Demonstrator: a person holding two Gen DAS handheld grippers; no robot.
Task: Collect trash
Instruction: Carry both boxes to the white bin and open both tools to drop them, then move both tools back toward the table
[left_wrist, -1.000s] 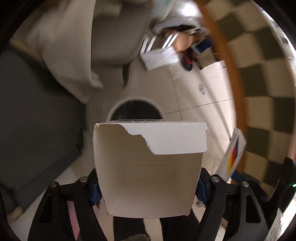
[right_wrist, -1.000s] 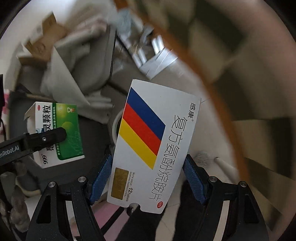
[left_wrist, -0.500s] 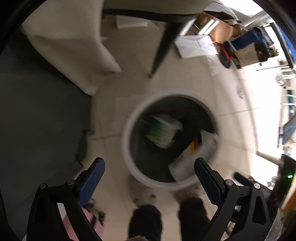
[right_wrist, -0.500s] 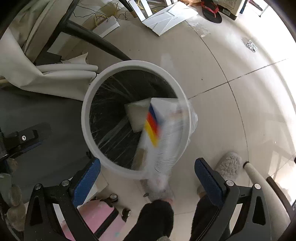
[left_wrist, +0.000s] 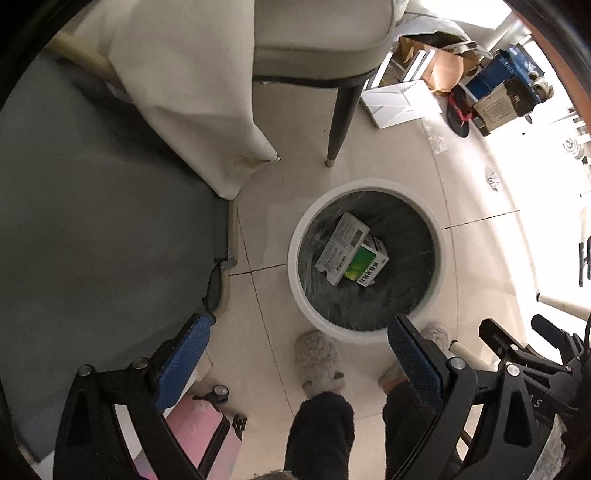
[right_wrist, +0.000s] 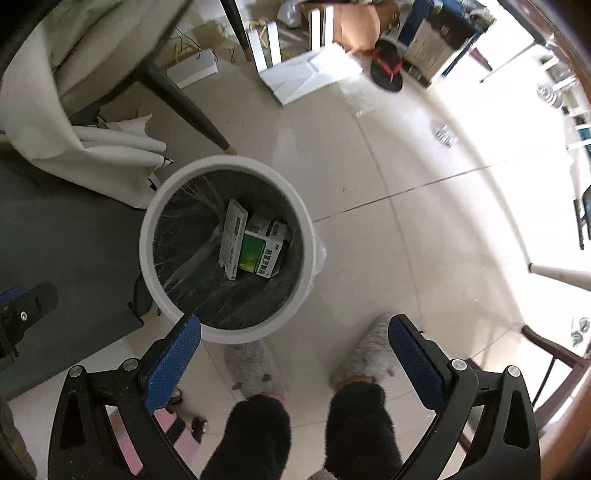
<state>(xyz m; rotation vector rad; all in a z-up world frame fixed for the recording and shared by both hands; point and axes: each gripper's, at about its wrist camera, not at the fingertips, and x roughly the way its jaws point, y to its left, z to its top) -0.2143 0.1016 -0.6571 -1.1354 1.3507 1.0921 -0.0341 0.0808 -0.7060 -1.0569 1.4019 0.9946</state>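
Left wrist view: left claw (left_wrist: 297, 356) spread wide, blue pads bare, nothing pinched. Straight ahead at 12 o'clock, the round white bin with a dark plastic liner (left_wrist: 295, 275) standing on the pale tiled floor (left_wrist: 480, 266). Inside, at the bottom, two pieces of trash: a flat white printed carton (left_wrist: 341, 249) lying partly across a green-and-white medicine box (left_wrist: 367, 264), long axis running from 7 to 1 o'clock. Grey furry slippers (left_wrist: 319, 363) just below the bin's near rim. Right wrist view: right claw (right_wrist: 294, 354) likewise spread and empty. Bin rim (right_wrist: 147, 236) off at 11 o'clock, white carton (right_wrist: 232, 240) nearly on edge, touching the green box (right_wrist: 262, 253) at its 3 o'clock. Judged from this: both boxes binned, drop complete; more trash, if any, to be sought elsewhere, since neither view shows a worktop piece within reach of either claw.
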